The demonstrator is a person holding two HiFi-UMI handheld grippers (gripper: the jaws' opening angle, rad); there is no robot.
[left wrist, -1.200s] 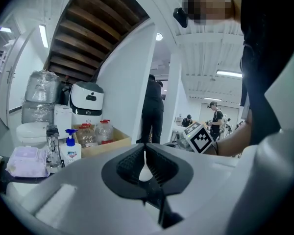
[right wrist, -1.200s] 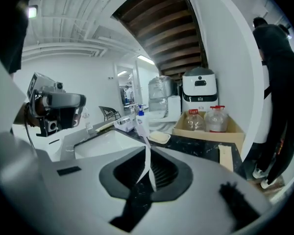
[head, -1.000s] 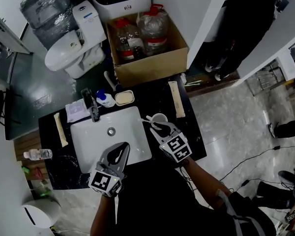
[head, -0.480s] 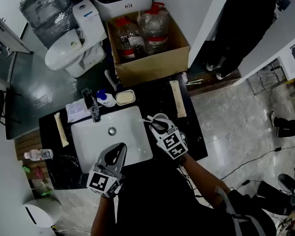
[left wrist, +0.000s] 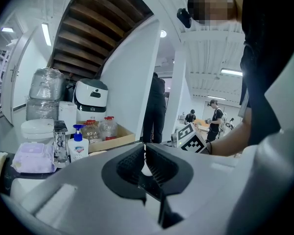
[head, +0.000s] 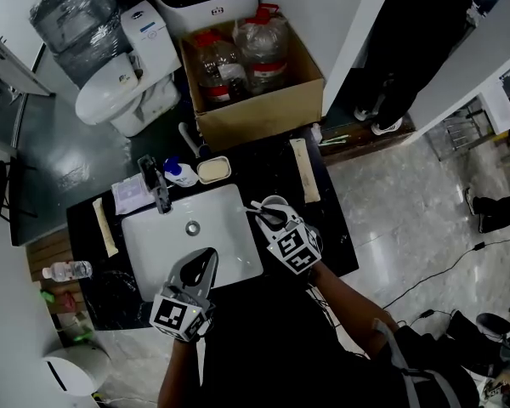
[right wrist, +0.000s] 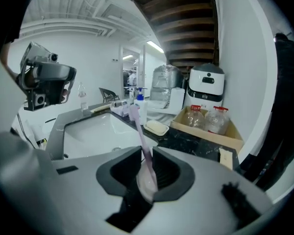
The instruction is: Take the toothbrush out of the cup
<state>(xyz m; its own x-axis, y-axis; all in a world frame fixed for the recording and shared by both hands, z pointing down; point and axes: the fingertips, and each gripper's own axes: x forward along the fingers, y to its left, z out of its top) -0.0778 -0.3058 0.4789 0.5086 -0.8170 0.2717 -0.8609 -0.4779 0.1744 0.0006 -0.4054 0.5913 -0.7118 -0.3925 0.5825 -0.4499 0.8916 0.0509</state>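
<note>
Since the right claw (right wrist: 146, 156) pinches the toothbrush (right wrist: 139, 129) only at its handle end, it could swivel, slip & drop into the sink (head: 229, 245), or snag the cup (head: 278, 200) & tip it on the bench (head: 327, 228). Left claw (left wrist: 144, 153): jaws together, nothing between. Cup sits under the right claw's tips; can't tell if the brush is clear of it. Farther: soap dish (head: 214, 169) w/ a bar, cardboard box (head: 255, 119) w/ two jugs (head: 268, 45).

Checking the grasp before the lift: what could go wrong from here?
Right tool pinches the toothbrush at one end only, so the long free part could pivot or slip. In the head view the cup sits right at the tool's tips; a sideways pull might tip it.
</note>
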